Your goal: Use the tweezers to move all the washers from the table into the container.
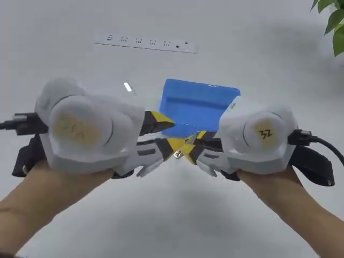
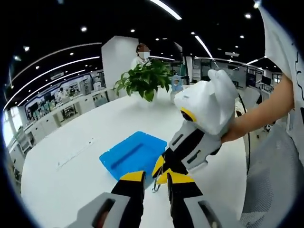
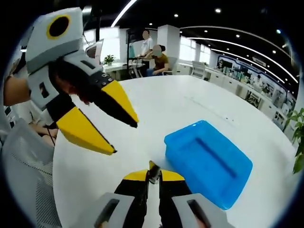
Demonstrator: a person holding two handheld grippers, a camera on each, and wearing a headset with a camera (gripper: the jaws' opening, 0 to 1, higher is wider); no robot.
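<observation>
- White and almost bare, the table (image 1: pixel 172 215) carried a power strip (image 1: pixel 145 43) near its far edge; the gripper views showed an open office behind it
- At the left, a small bright spot (image 1: pixel 127 87) lay on the table, well apart from both grippers; it was too small to tell whether it was a washer, and I could not make out any washer with certainty
- The left gripper (image 3: pixel 124 138) had its jaws spread wide with nothing between them, and they pointed toward the right gripper
- In the middle, a short metal piece, which I judged to be the tweezers (image 1: pixel 177 155), stood out between the two grippers, above the table
- The right gripper (image 3: pixel 153 175) had its jaws pressed together on the tweezers; only a small end showed, so their long axis could not be read
- The blue container (image 1: pixel 199 105) lay flat on the table straight beyond the tips of both grippers, and it looked empty
- At the far right, leaves of a plant (image 1: pixel 333 27) came into the corner
- In my judgement the task was at its beginning: the coming move depended on the left gripper, whose open jaws faced the tweezers from the left and were just beside them, so a short approach would be enough to take or steady the tool
</observation>
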